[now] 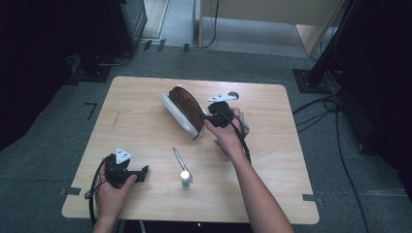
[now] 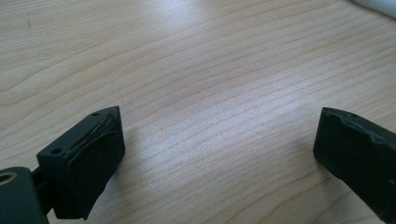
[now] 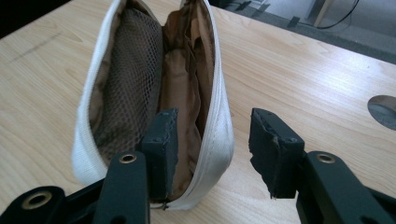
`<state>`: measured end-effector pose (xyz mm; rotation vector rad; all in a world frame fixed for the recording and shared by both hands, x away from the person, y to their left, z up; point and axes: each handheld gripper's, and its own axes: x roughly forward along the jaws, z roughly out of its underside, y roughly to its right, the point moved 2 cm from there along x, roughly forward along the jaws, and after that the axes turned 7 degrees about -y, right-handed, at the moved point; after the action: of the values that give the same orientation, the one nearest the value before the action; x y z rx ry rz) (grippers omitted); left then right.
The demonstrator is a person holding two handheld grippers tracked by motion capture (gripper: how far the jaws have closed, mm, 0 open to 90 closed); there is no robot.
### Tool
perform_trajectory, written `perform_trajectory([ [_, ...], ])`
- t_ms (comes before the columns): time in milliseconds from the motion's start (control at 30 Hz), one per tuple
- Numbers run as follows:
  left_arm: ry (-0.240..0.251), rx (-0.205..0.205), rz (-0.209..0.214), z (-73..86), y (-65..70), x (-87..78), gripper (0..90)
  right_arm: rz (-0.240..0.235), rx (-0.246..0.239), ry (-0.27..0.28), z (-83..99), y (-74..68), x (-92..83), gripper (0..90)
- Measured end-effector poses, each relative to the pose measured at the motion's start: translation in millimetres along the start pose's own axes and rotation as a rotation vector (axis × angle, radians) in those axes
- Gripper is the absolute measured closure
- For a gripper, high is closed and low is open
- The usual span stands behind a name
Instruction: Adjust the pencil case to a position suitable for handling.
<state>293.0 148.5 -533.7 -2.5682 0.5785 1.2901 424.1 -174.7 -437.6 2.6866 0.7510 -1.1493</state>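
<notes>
Right hand-held gripper (image 3: 212,140), jaws wide, straddles the open pouch's (image 3: 140,70) rim (one jaw inside); left hand-held gripper (image 2: 215,154) gapes wide over bare bench (image 2: 210,70).

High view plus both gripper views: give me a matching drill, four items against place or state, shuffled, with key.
Items
1. white zipped pouch with brown lining
2. silver pen
3. left gripper
4. right gripper

States
A. jaws open over bare wood
B. lies flat at the table's near middle
C. unzipped, mouth gaping
D. one jaw inside the pouch, one outside its rim

Pairs: 1-C, 2-B, 3-A, 4-D
</notes>
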Motion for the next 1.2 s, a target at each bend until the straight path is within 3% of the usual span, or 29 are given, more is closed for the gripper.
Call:
perform_trajectory([
  [300,0.0,0.0,0.0,0.0,0.0,0.0,2.2,0.002,0.03,-0.041,-4.5,1.9,25.0,53.3],
  [400,0.001,-0.001,0.0,0.0,0.0,0.1,2.2,-0.005,0.038,-0.067,-3.3,1.7,36.1,58.5],
  [500,0.001,-0.001,0.0,0.0,0.0,0.1,2.2,-0.001,0.05,-0.072,-1.8,0.9,40.6,74.0],
  [567,0.001,0.0,-0.001,0.0,0.0,0.1,2.2,-0.007,0.063,-0.065,-1.7,1.4,40.2,76.9],
  [600,0.001,-0.001,0.0,0.0,0.0,0.1,2.2,-0.067,0.102,-0.056,-1.6,3.0,37.8,80.7],
  [700,0.0,0.0,0.0,0.0,0.0,0.1,2.2,-0.088,0.117,-0.026,-0.5,1.3,31.0,82.6],
  [933,0.0,0.001,0.001,-0.1,0.1,0.1,2.2,-0.099,0.161,0.008,4.1,-3.9,9.0,83.3],
  [1200,-0.001,0.001,0.001,-0.1,0.1,0.0,2.2,-0.122,0.18,0.08,27.2,-11.1,-29.6,83.4],
])
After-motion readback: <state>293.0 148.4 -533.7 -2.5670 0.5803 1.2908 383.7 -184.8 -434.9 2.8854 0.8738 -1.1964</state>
